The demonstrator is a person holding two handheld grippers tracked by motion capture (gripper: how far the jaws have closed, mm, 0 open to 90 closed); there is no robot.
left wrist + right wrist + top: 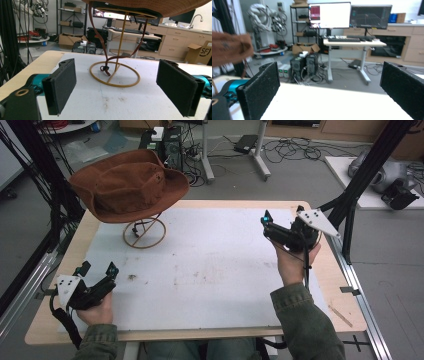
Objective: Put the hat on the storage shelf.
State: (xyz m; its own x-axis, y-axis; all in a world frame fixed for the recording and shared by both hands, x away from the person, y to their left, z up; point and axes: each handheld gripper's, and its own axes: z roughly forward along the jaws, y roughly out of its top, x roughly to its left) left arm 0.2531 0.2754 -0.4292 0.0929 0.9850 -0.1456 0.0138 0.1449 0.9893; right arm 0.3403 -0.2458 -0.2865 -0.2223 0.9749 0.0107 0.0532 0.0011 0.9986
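Up at the far left corner of the white-topped wooden table [210,285], a rust-brown suede wide-brimmed hat [129,185] sits on a thin golden wire stand [144,233] whose round ring base rests flat on the white surface. The hat tips slightly, its crown creased and its brim curling upward at the edges; the nap looks soft and matte. In the left gripper view the woven underside of the brim shows, and a narrow brown leather chin strap [106,62] hangs down in a loop beside the stand's upright rod, its knotted end reaching the ring.

The left gripper [96,268] is held low near the table's near-left edge, pointed toward the stand, jaws spread wide with nothing between them. The right gripper [282,217] is raised over the right side of the table, well apart from the hat, jaws likewise spread and empty. Its view is blurred, so the brown patch at its left edge is probably the hat's brim [230,48].
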